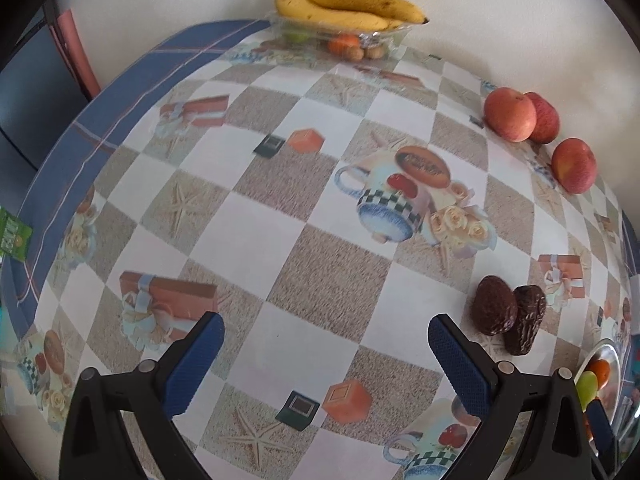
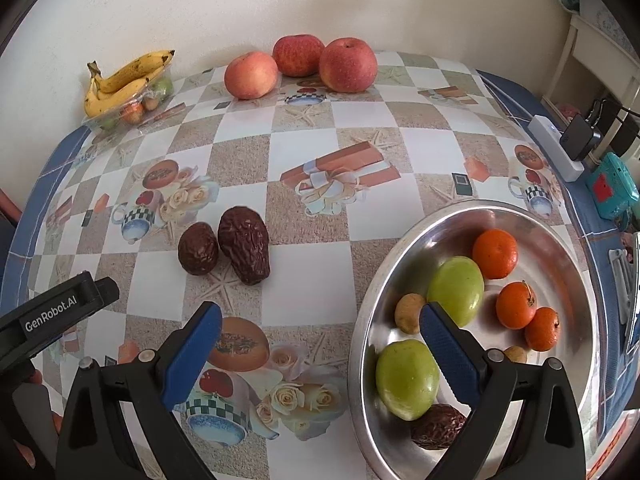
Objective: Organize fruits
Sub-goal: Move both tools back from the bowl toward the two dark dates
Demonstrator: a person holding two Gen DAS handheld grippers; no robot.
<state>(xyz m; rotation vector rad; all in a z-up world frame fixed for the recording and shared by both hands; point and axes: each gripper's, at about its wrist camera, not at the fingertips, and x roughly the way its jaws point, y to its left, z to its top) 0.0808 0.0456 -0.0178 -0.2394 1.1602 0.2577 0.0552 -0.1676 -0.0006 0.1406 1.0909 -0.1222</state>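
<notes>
Two dark wrinkled dates [image 2: 236, 246] lie side by side on the patterned tablecloth; they also show in the left wrist view [image 1: 508, 314]. A steel bowl [image 2: 384, 264] at the right holds two green fruits [image 2: 456, 290], three tangerines [image 2: 495, 253], small brown fruits and one date [image 2: 436, 426]. Three red apples [image 2: 348, 65] sit by the far wall. My right gripper [image 2: 320, 348] is open and empty, its right finger over the bowl. My left gripper [image 1: 326, 356] is open and empty, left of the dates.
A clear plastic tray [image 2: 132, 110] with bananas [image 2: 120, 82] and small fruits stands at the far left corner. A white power strip [image 2: 556, 148] and a teal device [image 2: 612, 190] lie at the table's right edge. A wall runs behind the table.
</notes>
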